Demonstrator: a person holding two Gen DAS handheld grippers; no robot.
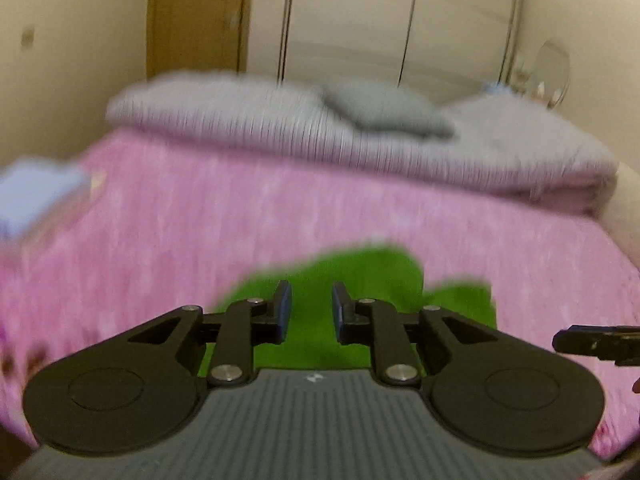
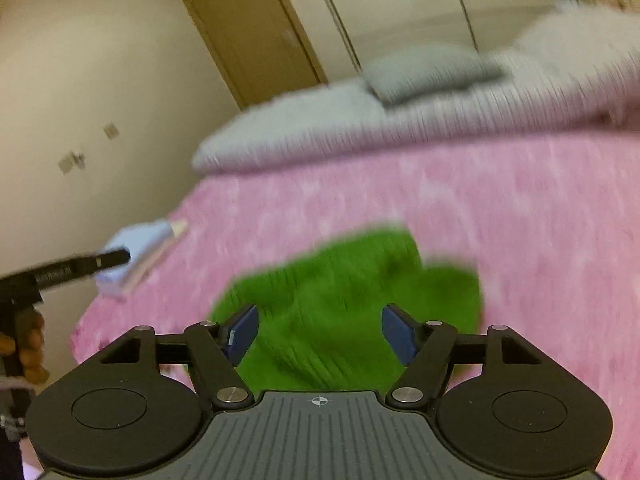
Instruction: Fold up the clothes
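Green knit garment [image 2: 352, 300] lies ahead of both spread, empty tongs — left gripper [image 1: 311, 312], right gripper [image 2: 319, 334] — likely soft, light, floppy; pinch an edge.

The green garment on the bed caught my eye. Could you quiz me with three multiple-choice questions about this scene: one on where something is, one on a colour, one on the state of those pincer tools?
1. Where does the green garment lie?
A. on the pink bedspread
B. on the floor
C. on the grey pillow

2. What colour are the pads on the fingers?
A. red
B. blue
C. white

3. How do the jaws of the right gripper stand?
A. shut on the cloth
B. shut on nothing
C. open, holding nothing

Answers: 1 A, pink cover surrounds the garment. 2 B, the inner faces show blue. 3 C, a wide gap shows green cloth beyond; the left gripper is open too.
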